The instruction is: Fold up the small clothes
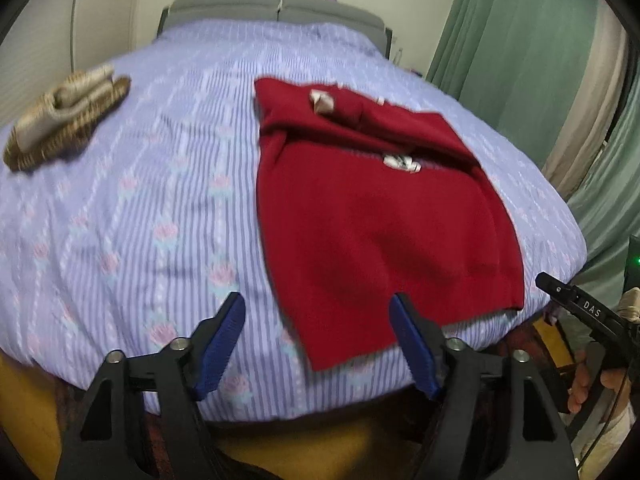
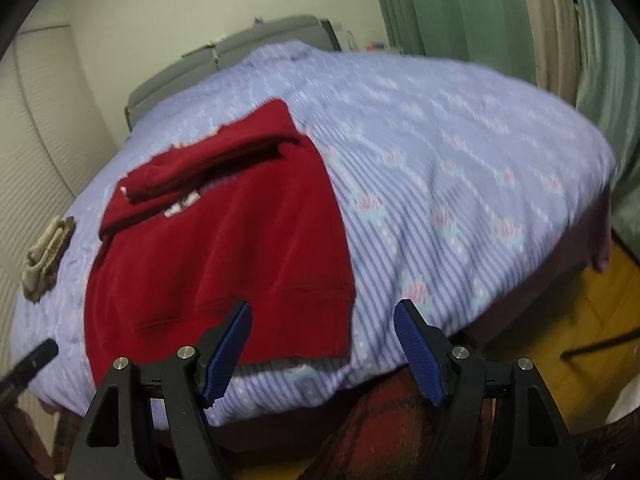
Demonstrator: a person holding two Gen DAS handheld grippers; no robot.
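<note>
A red sweater [image 1: 372, 216] lies flat on the striped lilac bedspread [image 1: 140, 200], sleeves folded across its upper part, hem toward me. It also shows in the right wrist view [image 2: 224, 252]. My left gripper [image 1: 318, 312] is open and empty, hovering over the sweater's near left hem corner. My right gripper [image 2: 322, 320] is open and empty, above the sweater's near right hem corner. The right gripper's black body [image 1: 580, 304] shows at the right edge of the left wrist view.
A folded beige and brown garment [image 1: 64, 120] lies at the far left of the bed, also in the right wrist view [image 2: 46, 252]. Grey headboard [image 1: 276, 6] at the back. Green curtains [image 1: 520, 60] hang on the right. Yellow floor [image 2: 580, 320] beside the bed.
</note>
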